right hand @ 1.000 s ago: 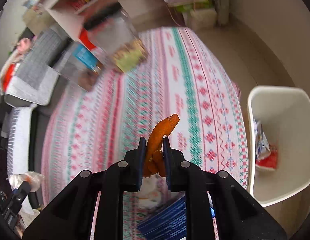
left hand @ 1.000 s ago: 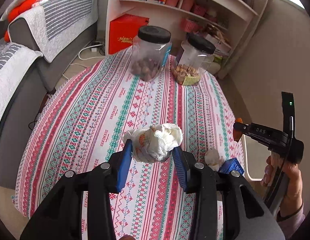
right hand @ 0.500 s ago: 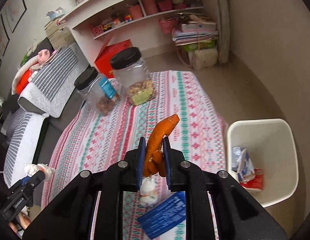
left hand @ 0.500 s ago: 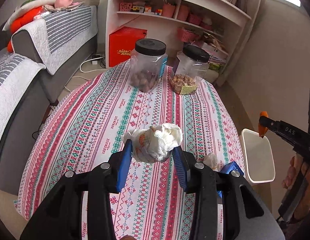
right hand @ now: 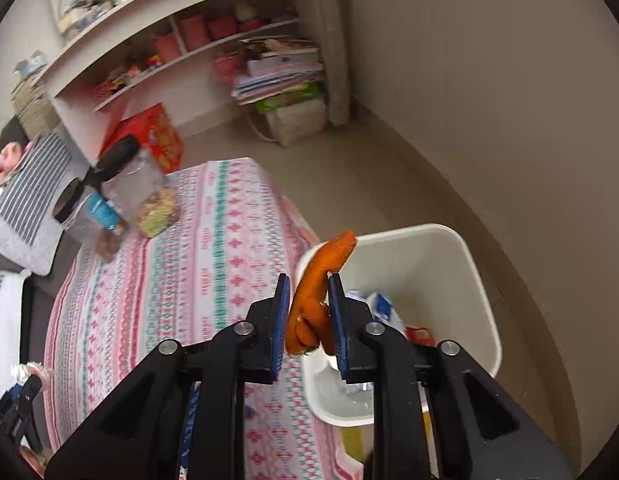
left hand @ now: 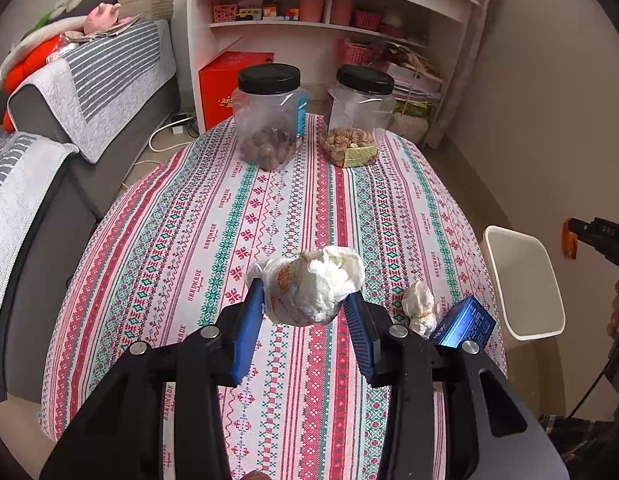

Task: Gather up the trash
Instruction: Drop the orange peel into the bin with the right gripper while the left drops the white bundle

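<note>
My left gripper (left hand: 305, 300) is shut on a crumpled white wad of trash (left hand: 313, 288), held above the striped tablecloth (left hand: 269, 220). My right gripper (right hand: 309, 284) hangs over the near rim of the white bin (right hand: 449, 272). Its jaws are opening, and an orange peel (right hand: 313, 292) still stands loosely between them, leaning on the right pad. In the left wrist view the right gripper (left hand: 589, 232) and the orange peel (left hand: 568, 244) show beyond the bin (left hand: 521, 280). A small crumpled tissue (left hand: 419, 308) and a blue box (left hand: 465, 324) lie at the table's right edge.
Two black-lidded jars (left hand: 269, 120) (left hand: 359, 120) stand at the table's far end. Wrappers (right hand: 383, 308) lie in the bin. A sofa (left hand: 69, 92) runs along the left, shelves (left hand: 329, 20) and a red box (left hand: 225, 80) stand behind. The wall (right hand: 489, 100) is close beside the bin.
My right gripper swung from above the table to over the bin, and its jaws have parted around the peel. My left gripper shifted slightly, still gripping the wad.
</note>
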### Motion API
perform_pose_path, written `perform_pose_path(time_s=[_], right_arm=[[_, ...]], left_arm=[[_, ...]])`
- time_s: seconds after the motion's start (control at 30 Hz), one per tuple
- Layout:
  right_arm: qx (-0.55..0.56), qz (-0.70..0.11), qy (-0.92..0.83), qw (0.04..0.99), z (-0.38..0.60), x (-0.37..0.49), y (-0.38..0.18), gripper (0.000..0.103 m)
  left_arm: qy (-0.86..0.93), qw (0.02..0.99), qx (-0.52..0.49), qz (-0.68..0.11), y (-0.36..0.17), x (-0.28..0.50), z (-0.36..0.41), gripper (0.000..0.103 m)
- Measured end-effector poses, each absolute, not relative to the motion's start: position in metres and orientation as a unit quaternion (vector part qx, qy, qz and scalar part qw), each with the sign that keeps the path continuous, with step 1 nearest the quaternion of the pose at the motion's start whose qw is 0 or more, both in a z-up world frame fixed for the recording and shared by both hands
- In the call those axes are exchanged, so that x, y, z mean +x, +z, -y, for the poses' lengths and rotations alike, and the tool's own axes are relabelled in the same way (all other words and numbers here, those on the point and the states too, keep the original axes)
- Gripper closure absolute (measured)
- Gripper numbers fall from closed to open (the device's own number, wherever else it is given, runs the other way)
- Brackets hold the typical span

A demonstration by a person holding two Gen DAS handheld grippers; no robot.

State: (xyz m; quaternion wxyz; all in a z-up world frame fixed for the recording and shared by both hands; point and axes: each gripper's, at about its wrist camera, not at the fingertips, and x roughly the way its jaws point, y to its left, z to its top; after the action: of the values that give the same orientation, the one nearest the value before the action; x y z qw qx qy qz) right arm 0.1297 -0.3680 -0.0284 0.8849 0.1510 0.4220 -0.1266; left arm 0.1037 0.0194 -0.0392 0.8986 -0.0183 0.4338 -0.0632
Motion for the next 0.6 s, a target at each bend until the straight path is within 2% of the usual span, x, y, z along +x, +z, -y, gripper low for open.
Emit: perform_pose_path(time_s=[0.03,0.23,0.43,0.6], right_arm=[[0.157,-0.419,-0.138,0.884,0.376,0.126,-0.028,0.052],[0.188,-0.387,-0.159,0.889,0.405,0.099,-0.012,0.024],[0.219,-0.356,-0.166,0.893,0.428,0.074,0.004,0.014],[0.251,-0.340,-0.169,0.890,0.451,0.060,0.012,0.012]], left_arm=[[-0.066,0.899,-0.017,-0.434,-0.040,0.104,-0.016,0.063],[-0.093,0.895,-0.015,-0.437,-0.044,0.108,0.015,0.063],[-0.143,0.887,0.001,-0.439,-0.048,0.110,0.073,0.062],[-0.183,0.876,0.026,-0.445,-0.055,0.114,0.129,0.062]])
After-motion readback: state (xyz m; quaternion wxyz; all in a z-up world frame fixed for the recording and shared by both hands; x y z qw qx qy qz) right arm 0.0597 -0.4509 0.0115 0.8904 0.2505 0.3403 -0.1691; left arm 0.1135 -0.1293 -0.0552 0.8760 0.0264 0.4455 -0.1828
